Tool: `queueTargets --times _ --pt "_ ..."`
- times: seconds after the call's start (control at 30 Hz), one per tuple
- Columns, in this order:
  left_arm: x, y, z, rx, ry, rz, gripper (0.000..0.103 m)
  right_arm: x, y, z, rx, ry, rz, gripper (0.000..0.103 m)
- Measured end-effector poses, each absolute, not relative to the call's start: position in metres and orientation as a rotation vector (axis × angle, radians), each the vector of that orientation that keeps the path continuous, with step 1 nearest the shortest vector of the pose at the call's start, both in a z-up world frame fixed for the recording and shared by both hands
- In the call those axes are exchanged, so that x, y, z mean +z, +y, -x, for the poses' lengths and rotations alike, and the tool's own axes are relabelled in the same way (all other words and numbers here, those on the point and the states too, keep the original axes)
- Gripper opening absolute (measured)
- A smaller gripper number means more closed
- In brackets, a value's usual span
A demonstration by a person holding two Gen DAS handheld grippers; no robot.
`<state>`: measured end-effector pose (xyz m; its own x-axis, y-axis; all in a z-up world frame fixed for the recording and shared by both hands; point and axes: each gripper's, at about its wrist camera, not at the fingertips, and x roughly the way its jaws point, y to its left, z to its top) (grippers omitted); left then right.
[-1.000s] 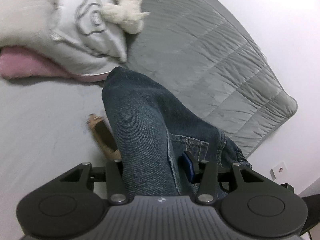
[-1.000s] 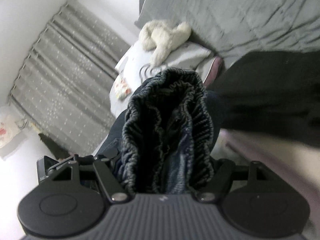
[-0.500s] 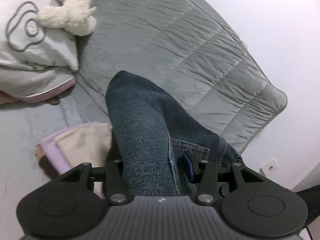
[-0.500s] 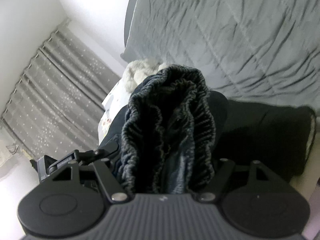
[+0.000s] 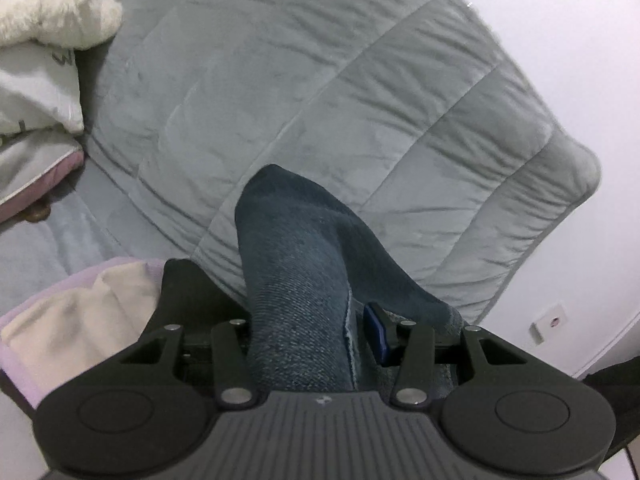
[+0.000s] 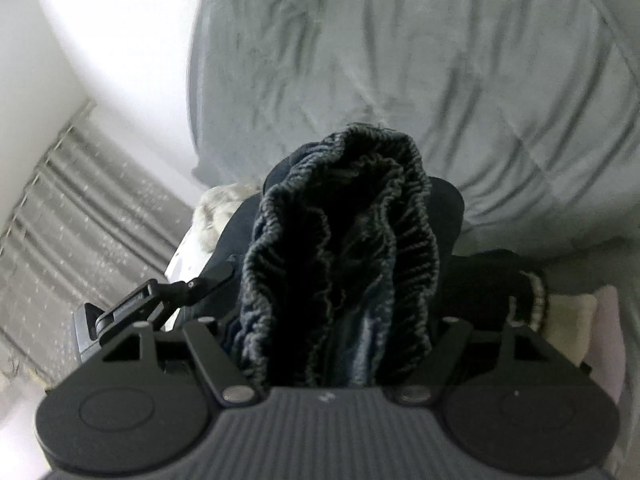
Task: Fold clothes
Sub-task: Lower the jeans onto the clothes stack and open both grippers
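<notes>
Carrying the folded jeans (image 5: 296, 280) above the grey quilt (image 5: 360, 100), we keep both claws clamped on them: the left gripper (image 5: 308, 336) pinches the denim fold, the right gripper (image 6: 336, 344) grips the bunched elastic waistband (image 6: 344, 216). The garment projects straight ahead of each claw. Risk: the thick waistband wad can slip from the right claw's wide hold, so the fold would collapse onto the stacked clothes (image 5: 80, 312) left of the left claw.
</notes>
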<state>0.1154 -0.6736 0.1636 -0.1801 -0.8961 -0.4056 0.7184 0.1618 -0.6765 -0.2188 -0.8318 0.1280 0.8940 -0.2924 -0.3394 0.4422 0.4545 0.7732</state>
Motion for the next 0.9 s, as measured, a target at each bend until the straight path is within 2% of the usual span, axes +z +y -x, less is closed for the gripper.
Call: queueTargets --times 0.2,0.47,0.6,0.67,0.8,0.9 --pt "0.119 -0.681 -0.131 -1.429 1.011 0.263 0.043 0.084 -0.843 0.212 -0.474 0.162 -1.042 0.075" --pt "0.074 -0.682 -0.134 -1.414 0.955 0.294 0.047 0.045 -0.841 0.203 -0.501 0.115 -0.965 0.076" --pt "0.087 -0.676 -0.130 -1.411 0.929 0.279 0.049 0.044 -0.838 0.201 -0.497 0.104 -0.960 0.083" --pt "0.100 -0.670 -0.126 -1.409 0.917 0.254 0.049 0.050 -0.835 0.201 -0.491 0.125 -0.948 0.093" --pt "0.117 -0.662 -0.123 -1.406 0.897 0.223 0.049 0.068 -0.831 0.211 -0.521 0.187 -0.911 0.094" --pt "0.128 -0.655 -0.121 -1.393 0.866 0.183 0.050 0.073 -0.825 0.216 -0.545 0.202 -0.895 0.103"
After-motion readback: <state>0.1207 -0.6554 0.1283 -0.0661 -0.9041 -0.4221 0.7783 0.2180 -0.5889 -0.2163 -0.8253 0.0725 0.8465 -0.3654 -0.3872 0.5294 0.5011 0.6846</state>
